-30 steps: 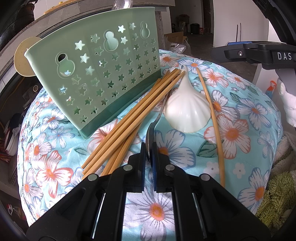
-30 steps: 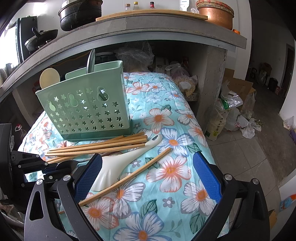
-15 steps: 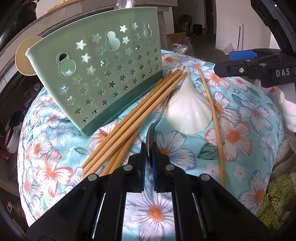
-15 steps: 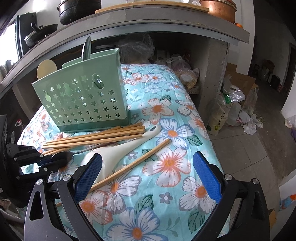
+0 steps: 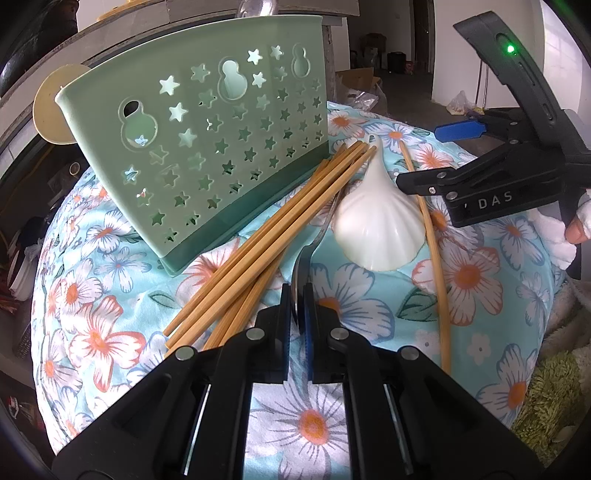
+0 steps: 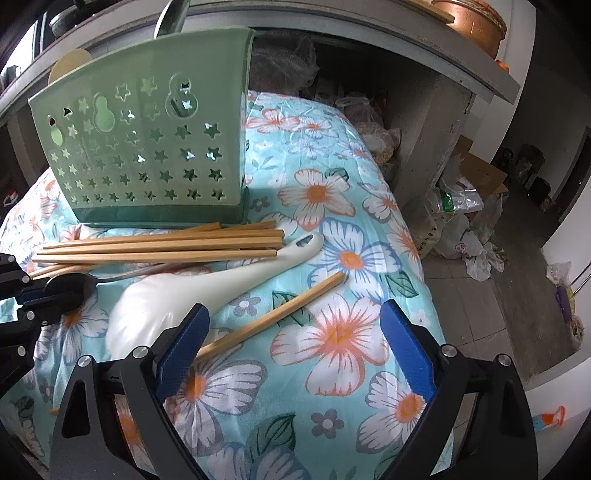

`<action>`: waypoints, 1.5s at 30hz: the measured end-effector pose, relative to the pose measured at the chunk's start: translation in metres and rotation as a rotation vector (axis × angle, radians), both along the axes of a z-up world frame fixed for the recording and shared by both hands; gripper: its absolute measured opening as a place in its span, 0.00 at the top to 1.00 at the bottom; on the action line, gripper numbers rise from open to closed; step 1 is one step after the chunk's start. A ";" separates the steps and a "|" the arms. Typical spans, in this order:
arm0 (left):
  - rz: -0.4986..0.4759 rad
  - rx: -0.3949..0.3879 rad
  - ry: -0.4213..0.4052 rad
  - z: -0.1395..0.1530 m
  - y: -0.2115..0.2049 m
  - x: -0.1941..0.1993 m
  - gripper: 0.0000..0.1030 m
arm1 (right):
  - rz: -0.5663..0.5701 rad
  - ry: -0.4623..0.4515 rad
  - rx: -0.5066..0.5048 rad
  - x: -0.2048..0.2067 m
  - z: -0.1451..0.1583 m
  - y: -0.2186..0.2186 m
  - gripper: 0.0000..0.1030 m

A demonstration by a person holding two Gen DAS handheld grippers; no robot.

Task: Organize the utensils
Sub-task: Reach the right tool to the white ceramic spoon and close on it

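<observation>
A green utensil holder with star cut-outs stands on the floral cloth; it also shows in the right wrist view. Several wooden chopsticks lie bundled in front of it. A white rice paddle lies beside them, also in the right wrist view. A single chopstick lies apart. My left gripper is shut on the bowl of a metal spoon lying on the cloth. My right gripper is open and empty, low over the single chopstick and paddle.
A metal utensil stands in the holder. A concrete shelf with pots overhangs the bed at the back. The bed edge drops to the floor on the right, with bags and boxes there.
My right gripper has moved forward and down toward the paddle and single chopstick. My left gripper stays shut on the spoon, almost unmoved.
</observation>
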State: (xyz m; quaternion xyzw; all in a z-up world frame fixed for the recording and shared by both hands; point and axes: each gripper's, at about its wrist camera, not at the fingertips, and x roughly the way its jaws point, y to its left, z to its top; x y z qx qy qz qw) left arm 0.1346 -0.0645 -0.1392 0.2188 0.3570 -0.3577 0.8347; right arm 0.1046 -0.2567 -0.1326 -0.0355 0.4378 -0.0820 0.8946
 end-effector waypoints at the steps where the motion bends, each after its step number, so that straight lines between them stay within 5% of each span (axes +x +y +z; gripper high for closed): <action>1: 0.001 -0.001 0.001 0.000 0.000 0.000 0.95 | -0.001 0.010 -0.001 0.000 -0.002 0.000 0.14; 9: 0.003 -0.012 0.008 0.000 0.000 0.000 0.94 | 0.079 0.031 -0.119 -0.016 -0.002 0.017 0.15; 16: 0.009 -0.019 0.009 0.000 0.001 -0.001 0.94 | 0.323 0.009 -0.438 -0.029 -0.005 0.060 0.19; 23: 0.011 -0.022 0.012 0.000 0.002 -0.001 0.94 | 0.530 0.044 -0.619 -0.036 -0.005 0.079 0.23; 31: 0.012 -0.020 0.012 -0.001 0.002 -0.001 0.94 | 0.605 0.022 -0.637 -0.042 -0.007 0.097 0.25; 45: 0.012 -0.022 0.015 0.000 0.003 0.000 0.94 | 0.522 -0.103 -0.570 -0.047 0.010 0.113 0.25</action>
